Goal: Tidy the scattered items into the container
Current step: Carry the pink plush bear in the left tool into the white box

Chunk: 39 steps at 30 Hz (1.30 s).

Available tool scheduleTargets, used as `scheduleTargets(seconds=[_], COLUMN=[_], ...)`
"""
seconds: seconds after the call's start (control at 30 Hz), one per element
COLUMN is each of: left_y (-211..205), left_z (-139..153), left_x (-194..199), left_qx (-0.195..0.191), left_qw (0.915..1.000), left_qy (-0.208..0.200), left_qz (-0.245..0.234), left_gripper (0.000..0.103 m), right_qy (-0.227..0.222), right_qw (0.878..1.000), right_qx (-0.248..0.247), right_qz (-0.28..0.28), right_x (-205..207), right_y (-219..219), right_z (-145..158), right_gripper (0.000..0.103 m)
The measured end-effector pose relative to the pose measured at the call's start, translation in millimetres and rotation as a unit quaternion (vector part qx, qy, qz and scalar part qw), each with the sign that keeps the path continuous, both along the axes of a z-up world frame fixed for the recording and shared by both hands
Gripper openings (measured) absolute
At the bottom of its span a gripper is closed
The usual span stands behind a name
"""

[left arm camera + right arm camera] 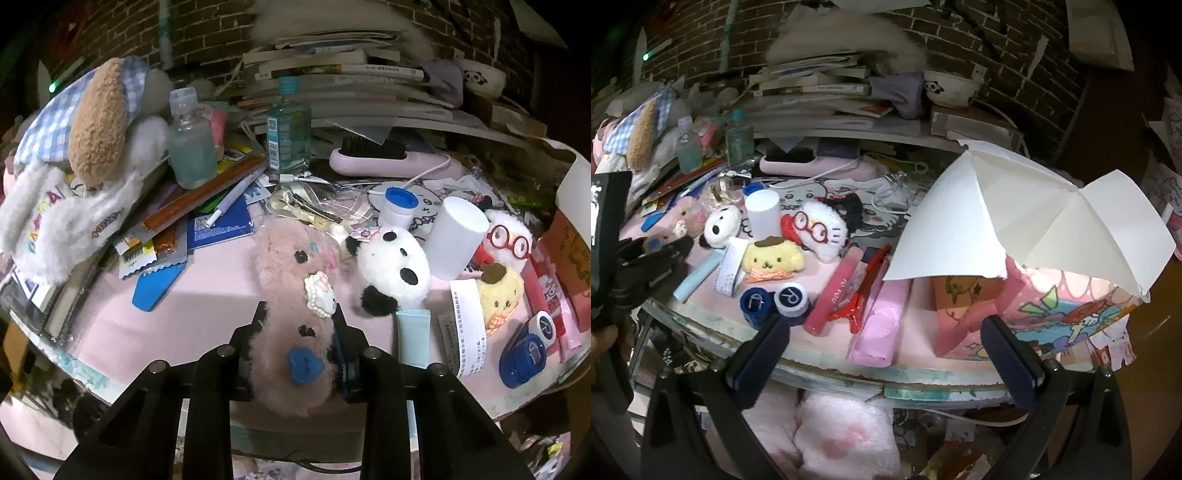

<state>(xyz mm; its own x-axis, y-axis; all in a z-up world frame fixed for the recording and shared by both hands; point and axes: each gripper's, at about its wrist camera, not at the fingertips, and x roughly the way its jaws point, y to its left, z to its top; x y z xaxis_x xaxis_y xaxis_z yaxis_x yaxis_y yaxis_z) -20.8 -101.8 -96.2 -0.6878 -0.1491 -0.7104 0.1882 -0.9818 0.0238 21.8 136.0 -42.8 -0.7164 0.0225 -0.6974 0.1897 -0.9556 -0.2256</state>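
My left gripper [299, 317] is shut on a pink fluffy plush [295, 295] with a blue heart button, at the near edge of the pink table; it also shows at the left of the right wrist view [676, 245]. Beside it lie a panda plush [391, 269], a yellow dog plush [774, 258], a white plush with red glasses [816, 229] and a white cup [456, 238]. My right gripper [886, 347] is open and empty at the table's front edge, before a pink packet [882, 321]. A pink cartoon box with white flaps [1052, 306] stands right.
A blue and white lens case [775, 301], a red hair clip [864, 291], a pink tube [834, 291], a pale blue tube [413, 336] and a receipt [467, 325] lie near the front. Bottles [288, 129], a brush [373, 155], books and a large plush [74, 147] crowd the back.
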Motion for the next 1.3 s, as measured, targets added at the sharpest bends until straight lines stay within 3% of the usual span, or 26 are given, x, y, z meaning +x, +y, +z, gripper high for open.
scheduleTargets(seconds=[0.17,0.33,0.43,0.67,0.8,0.93,1.03,1.17,1.3], left_y=[-1,4,9,51,91,136,173,224,266], left_z=[6,23,43,102,135,153,158,160,154], left_x=[3,9,10,-8,-22,-37,-48,-60,-77], left_qx=[-0.005,-0.009,0.004,0.049,0.065,0.041,0.045,0.023,0.004], left_qw=[1.0,0.9997,0.9993,0.9884,0.9722,0.9589,0.9404,0.913,0.8937], left_qy=[0.005,0.021,0.033,0.045,0.041,0.028,-0.002,-0.046,-0.095], left_qz=[0.003,-0.001,-0.017,-0.136,-0.221,-0.28,-0.337,-0.405,-0.438], left_gripper=[0.024,0.024,0.024,0.024,0.024,0.024,0.024,0.024,0.024], right_qy=[0.026,0.001,0.015,0.012,0.013,0.019,0.021,0.021,0.017], right_qw=[1.0,1.0,1.0,1.0,1.0,1.0,1.0,1.0,0.999], right_qx=[0.012,-0.004,0.016,0.016,0.012,0.001,-0.011,-0.022,-0.03], right_qz=[0.001,0.027,0.016,0.016,0.016,0.009,0.002,-0.006,-0.012], right_x=[3,1,3,2,3,6,7,7,7], right_y=[-3,-9,-13,-10,-7,1,9,18,25], right_z=[-3,-20,-26,-26,-24,-19,-14,-10,-11], right_gripper=[0.103,0.103,0.103,0.103,0.103,0.103,0.103,0.103,0.103])
